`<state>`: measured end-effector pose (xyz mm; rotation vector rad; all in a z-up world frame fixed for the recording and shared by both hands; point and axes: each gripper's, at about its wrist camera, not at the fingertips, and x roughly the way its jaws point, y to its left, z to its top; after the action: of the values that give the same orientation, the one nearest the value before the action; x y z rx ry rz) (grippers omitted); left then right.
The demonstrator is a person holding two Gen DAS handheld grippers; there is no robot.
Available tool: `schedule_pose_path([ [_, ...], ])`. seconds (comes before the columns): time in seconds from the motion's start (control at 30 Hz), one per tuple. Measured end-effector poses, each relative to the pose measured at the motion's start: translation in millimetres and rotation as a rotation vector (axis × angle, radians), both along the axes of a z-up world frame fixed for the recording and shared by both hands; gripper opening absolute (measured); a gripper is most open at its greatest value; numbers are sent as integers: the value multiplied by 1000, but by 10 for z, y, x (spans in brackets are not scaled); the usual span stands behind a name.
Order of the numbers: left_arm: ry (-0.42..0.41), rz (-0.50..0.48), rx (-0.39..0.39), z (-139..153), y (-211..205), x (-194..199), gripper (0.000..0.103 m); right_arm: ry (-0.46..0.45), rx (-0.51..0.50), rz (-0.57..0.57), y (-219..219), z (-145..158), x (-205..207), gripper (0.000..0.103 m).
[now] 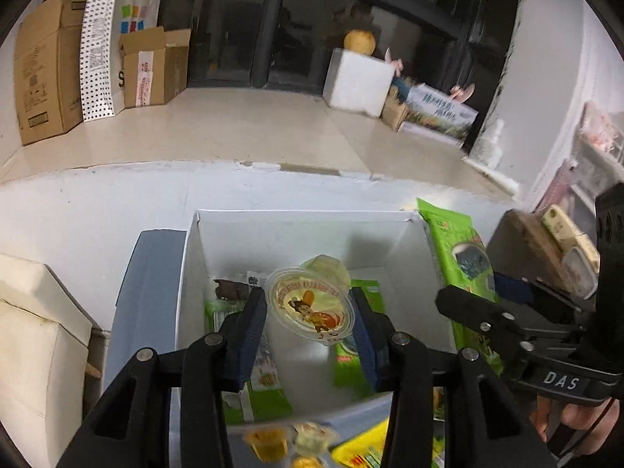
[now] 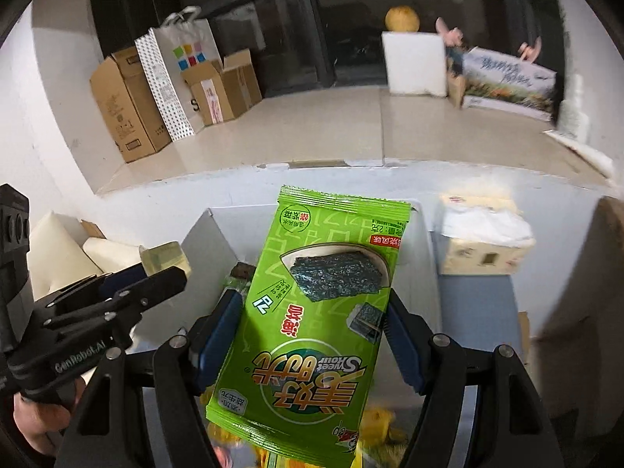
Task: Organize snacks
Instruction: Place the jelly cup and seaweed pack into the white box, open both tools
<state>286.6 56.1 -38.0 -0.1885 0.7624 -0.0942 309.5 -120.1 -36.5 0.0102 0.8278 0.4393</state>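
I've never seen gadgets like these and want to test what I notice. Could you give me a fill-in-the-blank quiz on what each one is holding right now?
1. The left gripper is shut on a ____ with a cartoon lid.
2. The right gripper is shut on a seaweed packet whose main colour is ____.
3. Both snacks are held over a white ____ that already has snacks in it.
4. Far back, a round yellow fruit sits on a ____ block.

Missing words: jelly cup; green; box; white

box (image 1: 296,220) open above, snacks inside
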Motion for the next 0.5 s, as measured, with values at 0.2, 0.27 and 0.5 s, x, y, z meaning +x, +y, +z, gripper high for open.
schedule_pose_path([
  [0.2, 71, 7, 11, -257, -1, 262, 48, 36, -77, 1, 22, -240, 318, 76],
  [0.27, 81, 17, 29, -330, 4, 277, 48, 74, -79, 12, 17, -331, 375, 78],
  [0.5, 81, 21, 54, -428, 23, 248, 100, 95, -63, -7, -43, -436, 450, 95],
])
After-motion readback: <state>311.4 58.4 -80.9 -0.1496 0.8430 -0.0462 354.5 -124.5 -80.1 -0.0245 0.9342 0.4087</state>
